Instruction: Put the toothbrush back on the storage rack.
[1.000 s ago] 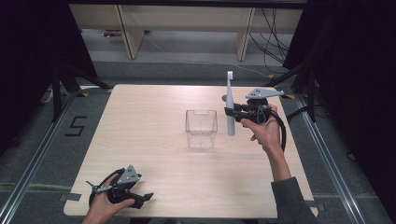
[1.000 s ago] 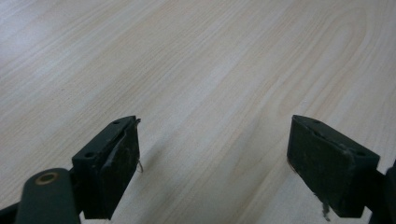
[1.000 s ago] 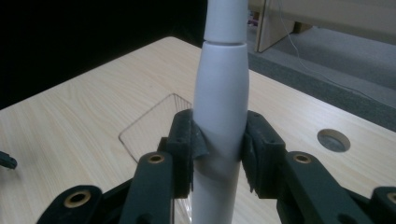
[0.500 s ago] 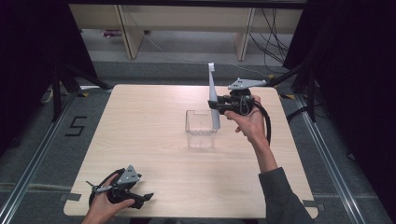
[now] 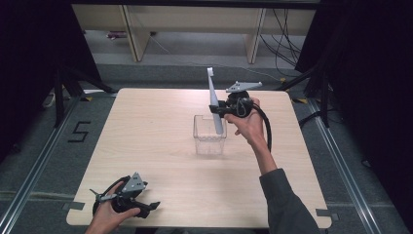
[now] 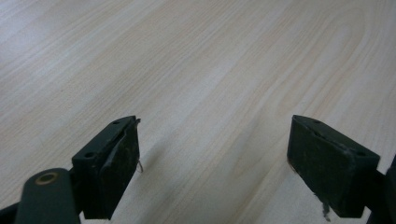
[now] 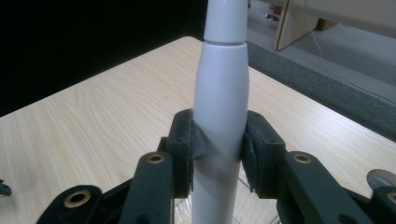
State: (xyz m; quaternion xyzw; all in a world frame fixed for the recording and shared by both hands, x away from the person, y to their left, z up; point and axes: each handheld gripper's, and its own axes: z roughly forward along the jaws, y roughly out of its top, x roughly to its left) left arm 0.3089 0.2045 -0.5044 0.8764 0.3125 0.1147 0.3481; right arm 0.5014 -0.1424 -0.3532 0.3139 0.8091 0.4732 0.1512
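You've swung the slim white plastic electric toothbrush [image 5: 215, 105], pinched in your right gripper's [image 5: 225, 109] fingers, over the clear square plastic container [image 5: 210, 139], so lowering's next.

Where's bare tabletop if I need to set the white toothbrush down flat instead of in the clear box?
Most of the table is bare: the wide left half between the clear box and the left edge, and the near strip between the box and the left gripper. It is crowded only at the box, where the right gripper holds the toothbrush and the forearm crosses the right side.
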